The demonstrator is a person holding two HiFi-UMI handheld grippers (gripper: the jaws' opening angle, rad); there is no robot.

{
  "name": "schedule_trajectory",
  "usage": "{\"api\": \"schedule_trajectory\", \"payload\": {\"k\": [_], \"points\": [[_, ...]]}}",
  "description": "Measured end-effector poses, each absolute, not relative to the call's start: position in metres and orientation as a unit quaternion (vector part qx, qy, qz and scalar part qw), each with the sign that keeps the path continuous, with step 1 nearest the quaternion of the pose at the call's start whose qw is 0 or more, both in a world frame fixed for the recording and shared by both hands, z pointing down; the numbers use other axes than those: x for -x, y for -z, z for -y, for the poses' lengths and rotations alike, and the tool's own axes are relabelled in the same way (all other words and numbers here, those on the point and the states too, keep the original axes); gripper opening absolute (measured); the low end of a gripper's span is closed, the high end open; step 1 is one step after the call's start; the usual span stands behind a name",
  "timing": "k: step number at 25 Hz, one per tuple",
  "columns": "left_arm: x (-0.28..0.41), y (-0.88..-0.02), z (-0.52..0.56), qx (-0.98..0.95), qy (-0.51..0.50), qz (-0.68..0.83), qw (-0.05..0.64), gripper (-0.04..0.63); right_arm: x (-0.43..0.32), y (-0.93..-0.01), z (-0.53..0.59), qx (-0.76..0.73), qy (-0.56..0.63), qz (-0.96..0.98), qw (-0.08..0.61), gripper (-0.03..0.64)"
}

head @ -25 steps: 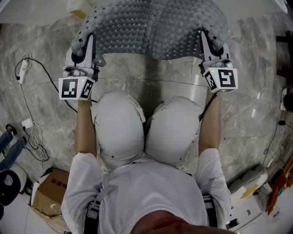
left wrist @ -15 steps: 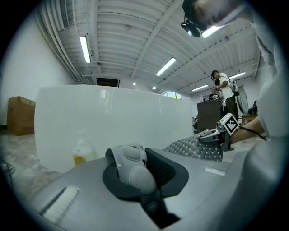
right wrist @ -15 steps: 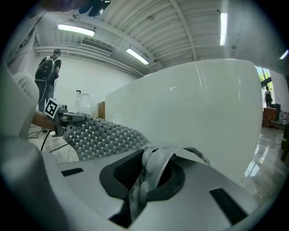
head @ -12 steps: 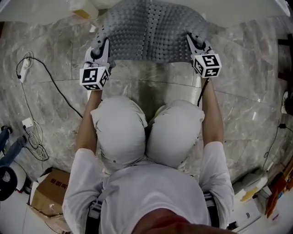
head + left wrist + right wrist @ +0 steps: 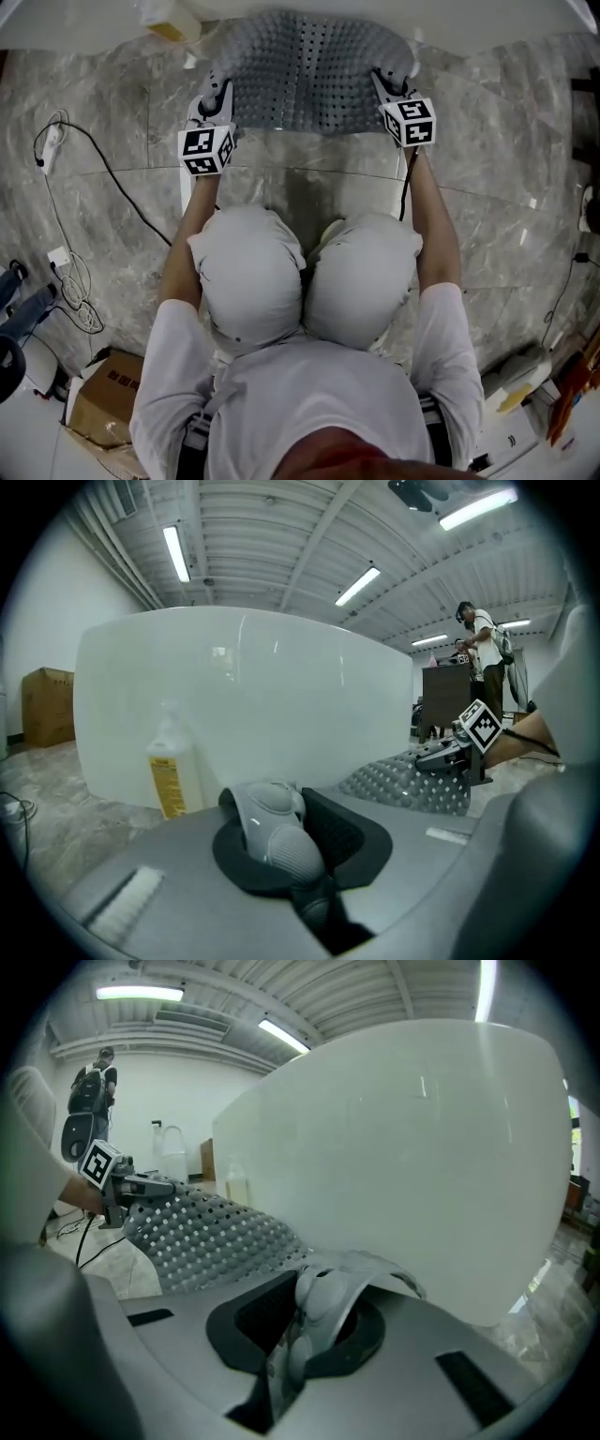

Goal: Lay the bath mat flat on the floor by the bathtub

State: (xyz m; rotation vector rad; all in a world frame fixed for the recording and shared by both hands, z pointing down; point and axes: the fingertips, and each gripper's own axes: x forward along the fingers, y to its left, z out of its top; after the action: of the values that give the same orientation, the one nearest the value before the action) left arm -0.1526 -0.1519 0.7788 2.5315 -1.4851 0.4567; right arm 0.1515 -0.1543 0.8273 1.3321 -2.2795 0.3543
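Observation:
The grey studded bath mat (image 5: 309,70) is stretched out over the marble floor just in front of the white bathtub (image 5: 394,7). My left gripper (image 5: 221,94) is shut on the mat's near left corner, which shows bunched between the jaws in the left gripper view (image 5: 279,836). At the near right corner my right gripper (image 5: 382,81) is shut on a fold of the mat (image 5: 314,1312). The mat (image 5: 206,1237) sags between the two grippers. The tub wall (image 5: 244,705) rises close ahead of both.
A yellow-labelled bottle (image 5: 169,19) stands by the tub, left of the mat. Cables and a power strip (image 5: 70,281) lie on the floor at the left, with a cardboard box (image 5: 98,398) behind me. A person (image 5: 483,658) stands far off.
Both grippers have moved forward toward the tub with the mat and come closer together. The mat has moved up against the tub.

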Motion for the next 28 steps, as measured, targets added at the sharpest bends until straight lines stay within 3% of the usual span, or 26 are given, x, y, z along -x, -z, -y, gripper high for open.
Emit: {"api": "schedule_trajectory", "payload": {"k": [7, 20, 28], "points": [[0.172, -0.810, 0.171, -0.837, -0.169, 0.503, 0.134, 0.025, -0.179, -0.863, 0.159, -0.511, -0.194, 0.799, 0.249, 0.035], [0.217, -0.859, 0.184, -0.817, -0.252, 0.495, 0.153, 0.070, -0.212, -0.932, 0.139, -0.524, -0.234, 0.744, 0.342, 0.084], [0.242, -0.896, 0.184, -0.789, -0.328, 0.492, 0.166, 0.297, -0.231, -0.951, 0.129, -0.536, -0.245, 0.714, 0.379, 0.195]]}}
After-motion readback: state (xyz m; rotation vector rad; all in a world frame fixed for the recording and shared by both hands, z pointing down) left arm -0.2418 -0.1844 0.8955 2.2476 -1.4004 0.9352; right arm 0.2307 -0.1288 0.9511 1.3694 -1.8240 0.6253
